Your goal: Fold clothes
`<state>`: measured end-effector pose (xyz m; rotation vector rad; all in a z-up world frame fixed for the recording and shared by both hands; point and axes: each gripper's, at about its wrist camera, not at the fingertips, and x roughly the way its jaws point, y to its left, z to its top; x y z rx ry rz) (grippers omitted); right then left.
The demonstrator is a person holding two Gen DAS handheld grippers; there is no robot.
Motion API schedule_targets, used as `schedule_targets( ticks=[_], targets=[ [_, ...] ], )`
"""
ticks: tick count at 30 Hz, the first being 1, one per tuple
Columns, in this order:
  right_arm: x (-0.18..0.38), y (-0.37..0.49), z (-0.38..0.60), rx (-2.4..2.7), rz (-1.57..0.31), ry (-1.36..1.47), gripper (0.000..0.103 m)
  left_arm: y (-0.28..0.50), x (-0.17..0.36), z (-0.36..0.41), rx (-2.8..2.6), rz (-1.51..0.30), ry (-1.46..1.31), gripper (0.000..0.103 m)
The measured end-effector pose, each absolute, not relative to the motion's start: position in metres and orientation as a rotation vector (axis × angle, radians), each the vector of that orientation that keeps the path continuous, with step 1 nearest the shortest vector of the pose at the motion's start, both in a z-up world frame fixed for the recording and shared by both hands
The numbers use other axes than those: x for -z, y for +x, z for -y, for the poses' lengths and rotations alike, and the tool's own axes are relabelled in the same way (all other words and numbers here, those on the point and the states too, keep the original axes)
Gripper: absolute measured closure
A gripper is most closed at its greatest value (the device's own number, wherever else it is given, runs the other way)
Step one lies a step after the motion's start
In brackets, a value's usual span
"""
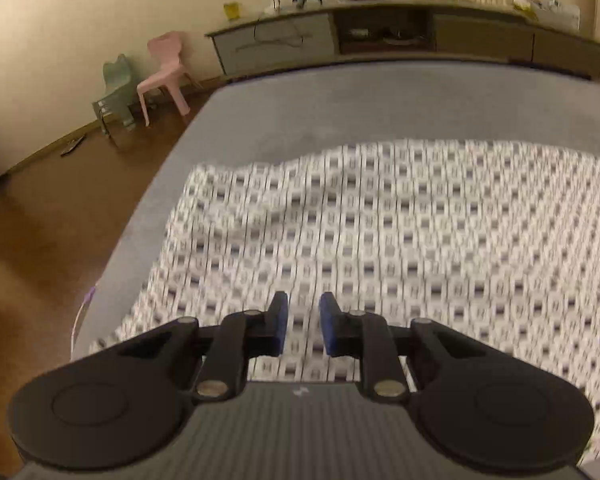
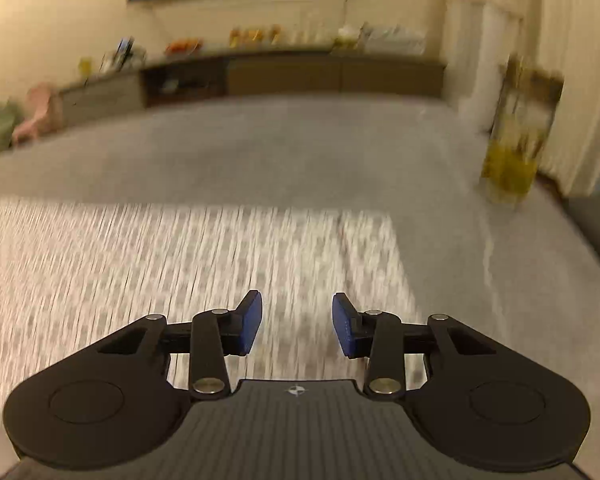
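So the patterned cloth is lying spread out flat on the grey bed, a bit rumpled near its far edge. The left hand-held gripper hangs over it with a narrow gap, nothing pinched. The right hand-held gripper is parted wider, also empty, above the cloth's right side.

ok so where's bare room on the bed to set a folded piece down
Bare grey bed lies between the patterned cloth and the low cabinet, and right of the cloth's edge toward the curtain. The near half is covered by cloth.
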<state>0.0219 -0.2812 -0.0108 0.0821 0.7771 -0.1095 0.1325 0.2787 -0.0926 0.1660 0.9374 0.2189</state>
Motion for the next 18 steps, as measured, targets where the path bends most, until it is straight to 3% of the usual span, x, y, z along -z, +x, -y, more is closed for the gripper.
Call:
schedule_targets(
  ticks=[6,7,9,13,16,18],
  targets=[
    [0.011,-0.01,0.298,0.146,-0.723,0.131,0.059,0.127,0.083,-0.281,-0.252,-0.907,0.115,0.085],
    [0.009,-0.015,0.302,0.183,-0.702,0.159,0.055,0.125,0.076,-0.273,-0.234,-0.886,0.106,0.084],
    [0.004,-0.026,0.31,0.257,-0.66,0.214,0.028,0.125,0.064,-0.246,-0.158,-0.847,0.095,0.084],
    [0.016,-0.024,0.312,0.31,-0.73,0.235,0.026,0.128,0.051,-0.166,0.035,-0.807,0.083,0.084],
    [0.027,-0.024,0.299,0.322,-0.779,0.166,0.043,0.131,0.045,-0.096,0.2,-0.783,0.063,0.084],
    [0.025,-0.025,0.289,0.284,-0.776,0.146,0.078,0.135,0.038,-0.044,0.325,-0.786,0.028,0.084]
  ],
)
